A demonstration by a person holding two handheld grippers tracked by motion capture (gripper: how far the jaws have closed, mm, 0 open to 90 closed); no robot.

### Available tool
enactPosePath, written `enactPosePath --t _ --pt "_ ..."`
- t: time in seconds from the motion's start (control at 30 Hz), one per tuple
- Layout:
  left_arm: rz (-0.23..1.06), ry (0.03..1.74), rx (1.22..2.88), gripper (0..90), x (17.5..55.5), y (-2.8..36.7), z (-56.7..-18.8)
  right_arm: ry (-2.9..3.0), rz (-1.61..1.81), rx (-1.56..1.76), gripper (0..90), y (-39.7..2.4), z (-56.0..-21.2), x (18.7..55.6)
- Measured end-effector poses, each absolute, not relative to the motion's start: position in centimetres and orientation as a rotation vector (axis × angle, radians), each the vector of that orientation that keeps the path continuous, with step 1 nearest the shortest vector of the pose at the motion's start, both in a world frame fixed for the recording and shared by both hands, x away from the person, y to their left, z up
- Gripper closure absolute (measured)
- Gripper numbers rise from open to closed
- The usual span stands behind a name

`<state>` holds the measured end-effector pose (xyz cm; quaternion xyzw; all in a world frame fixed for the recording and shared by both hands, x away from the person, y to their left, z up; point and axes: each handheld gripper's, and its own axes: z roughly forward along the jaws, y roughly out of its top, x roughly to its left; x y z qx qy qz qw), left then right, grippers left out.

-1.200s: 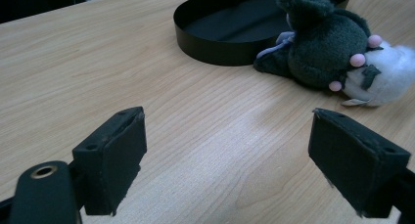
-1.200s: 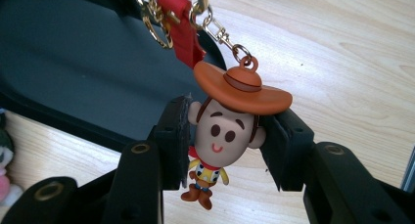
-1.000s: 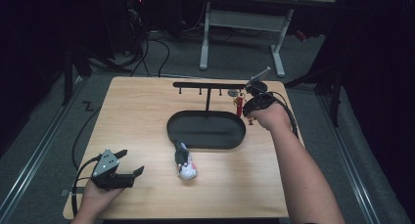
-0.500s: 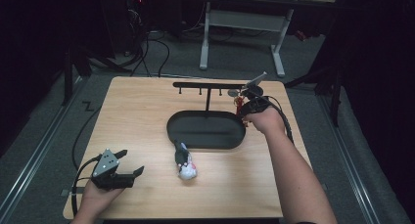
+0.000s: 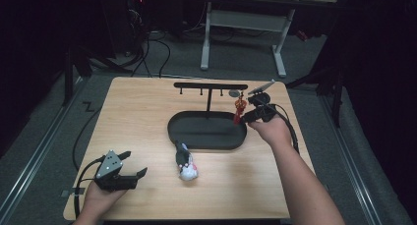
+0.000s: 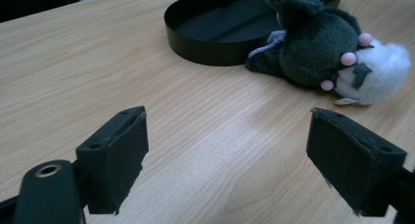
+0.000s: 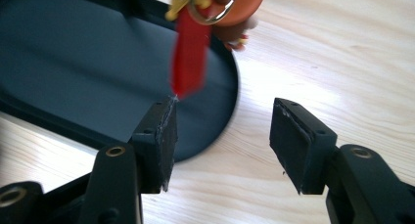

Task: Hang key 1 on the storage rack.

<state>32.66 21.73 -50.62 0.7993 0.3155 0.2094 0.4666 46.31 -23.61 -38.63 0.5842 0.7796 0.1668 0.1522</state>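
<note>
The red tasselled charm [image 5: 240, 110] hangs from the rack's [image 5: 211, 86] right end over the black tray [image 5: 206, 130], light, limp and free to swing, best pinched by its ring, and the right gripper [image 5: 249, 117], jaws just opened and empty, sits just below it

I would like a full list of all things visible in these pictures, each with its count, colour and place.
table: one, light wood, under everything.
tray: one, black, oval, mid-table.
rack: one, black T-shaped bar with hooks, standing at the tray's far edge.
red charm: one, red and orange with gold ring, hanging at the rack's right end.
plush toy: one, dark green and white, lying in front of the tray.
left gripper: one, black, near left corner, jaws open.
right gripper: one, black, just beside the charm, jaws open, just opening, nothing between them.
</note>
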Motion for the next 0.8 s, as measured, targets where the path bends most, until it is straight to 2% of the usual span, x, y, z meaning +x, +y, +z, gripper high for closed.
enactPosePath --t 0.1,0.13,0.17,0.23,0.3,0.33,0.37,0.4,0.43,0.47,0.5,0.53,0.63,0.67,0.7,0.73,0.8 --pt "0.517 0.770 1.964 22.0 32.5 21.4 -50.6 2.235 0.529 1.645 44.3 -23.6 -38.9 44.6" --pt "0.515 0.762 1.968 27.6 32.3 21.1 -50.6 2.220 0.566 1.617 45.8 -23.9 -39.6 42.7" --pt "0.515 0.762 1.968 30.7 32.3 21.1 -50.6 2.220 0.566 1.617 45.8 -23.9 -39.6 42.7" --pt "0.508 0.757 1.959 39.3 32.2 20.6 -50.6 2.208 0.606 1.565 47.7 -24.1 -41.0 40.1" --pt "0.501 0.766 1.965 49.3 32.2 19.8 -50.6 2.202 0.632 1.535 48.9 -24.2 -41.7 38.8" --pt "0.523 0.789 1.980 57.1 32.3 18.7 -50.6 2.189 0.689 1.520 51.4 -24.3 -42.9 36.8" --pt "0.523 0.789 1.980 62.2 32.3 18.7 -50.6 2.189 0.689 1.520 51.4 -24.3 -42.9 36.8" --pt "0.557 0.829 2.009 69.9 32.6 17.4 -50.8 2.173 0.721 1.492 53.4 -24.3 -44.1 34.8" --pt "0.557 0.829 2.009 75.5 32.6 17.4 -50.8 2.173 0.721 1.492 53.4 -24.3 -44.1 34.8" --pt "0.579 0.868 2.052 82.1 33.2 16.2 -51.2 2.132 0.776 1.484 57.5 -24.5 -45.3 32.9" --pt "0.579 0.868 2.052 86.1 33.2 16.2 -51.2 2.132 0.776 1.484 57.5 -24.5 -45.3 32.9" --pt "0.584 0.893 2.073 89.8 33.8 15.4 -51.6 2.107 0.847 1.510 61.6 -25.0 -46.6 31.4" --pt "0.558 0.928 2.096 90.0 34.9 13.7 -52.4 2.094 0.864 1.514 66.3 -25.3 -47.7 30.1" --pt "0.542 0.931 2.091 90.0 35.3 12.9 -52.6 2.073 0.849 1.508 71.7 -25.5 -48.4 29.2" --pt "0.542 0.931 2.091 90.0 35.3 12.9 -52.6 2.073 0.849 1.508 71.7 -25.5 -48.4 29.2" --pt "0.530 0.926 2.097 90.0 35.4 12.4 -52.7 2.061 0.840 1.498 77.4 -25.9 -48.8 28.4" --pt "0.510 0.911 2.101 90.0 35.5 11.5 -52.7 2.056 0.839 1.502 79.6 -26.0 -48.9 28.1"
